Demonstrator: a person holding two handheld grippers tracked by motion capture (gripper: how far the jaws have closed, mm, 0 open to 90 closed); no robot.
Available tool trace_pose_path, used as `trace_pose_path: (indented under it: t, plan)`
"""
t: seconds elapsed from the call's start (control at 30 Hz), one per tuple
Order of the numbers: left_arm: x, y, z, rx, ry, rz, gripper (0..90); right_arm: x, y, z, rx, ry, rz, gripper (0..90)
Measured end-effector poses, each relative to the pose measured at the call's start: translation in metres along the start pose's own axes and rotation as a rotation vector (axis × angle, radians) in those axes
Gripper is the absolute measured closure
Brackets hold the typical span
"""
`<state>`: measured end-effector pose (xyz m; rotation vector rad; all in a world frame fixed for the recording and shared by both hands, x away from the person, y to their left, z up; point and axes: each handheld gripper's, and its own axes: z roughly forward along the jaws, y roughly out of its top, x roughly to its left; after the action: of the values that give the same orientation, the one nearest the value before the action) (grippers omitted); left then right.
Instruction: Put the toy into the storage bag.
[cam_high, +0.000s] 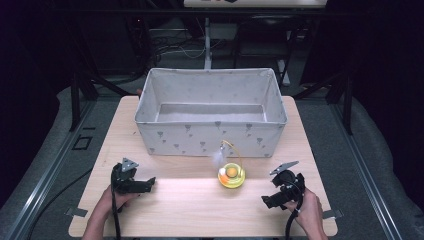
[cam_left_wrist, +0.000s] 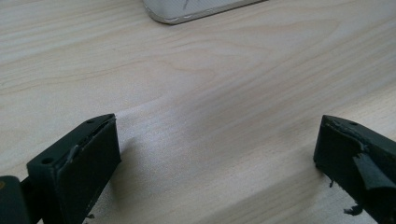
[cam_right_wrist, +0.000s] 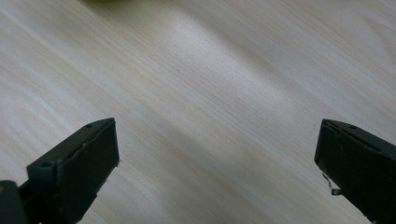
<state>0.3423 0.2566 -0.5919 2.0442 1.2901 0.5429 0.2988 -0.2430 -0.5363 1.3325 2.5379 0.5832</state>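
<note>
Yellow round plastic toy (cam_high: 231, 176) with thin wire hoop and white feather is sitting mid-table, just before the grey fabric bin (cam_high: 210, 137). Left gripper (cam_high: 147, 183) and right gripper (cam_high: 266, 201) are resting released, empty, near the table's front edge. Likely light, rigid; rim looking the safest hold, wire flimsy.

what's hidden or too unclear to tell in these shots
- Yellow toy, high view: too small to tell what the orange piece in it is; the right gripper view cuts it off at the top edge.
- Fabric bin, high view: the near wall hides the front strip of its floor; the left gripper view shows just one corner.
- Both tongs, left and right: wide open over bare table.
</note>
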Motion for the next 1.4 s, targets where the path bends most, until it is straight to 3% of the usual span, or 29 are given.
trace_pose_path:
  t: [0.27, 0.67, 1.07, 1.4]
  plan:
    - [0.0, 0.0, 0.0, 0.0, 0.0, 0.0, 0.4, 0.002, 0.0, -0.001, 0.005, -0.008, -0.003, 0.0]
    - [0.0, 0.0, 0.0, 0.0, 0.0, 0.0, 0.4, 0.011, 0.008, -0.008, 0.033, -0.014, -0.045, 0.1]
    - [0.0, 0.0, 0.0, 0.0, 0.0, 0.0, 0.4, 0.022, 0.025, -0.02, 0.03, -0.009, -0.076, 0.1]
    - [0.0, 0.0, 0.0, 0.002, -0.001, 0.002, 0.4, 0.034, 0.045, -0.026, 0.055, 0.008, -0.137, 0.1]
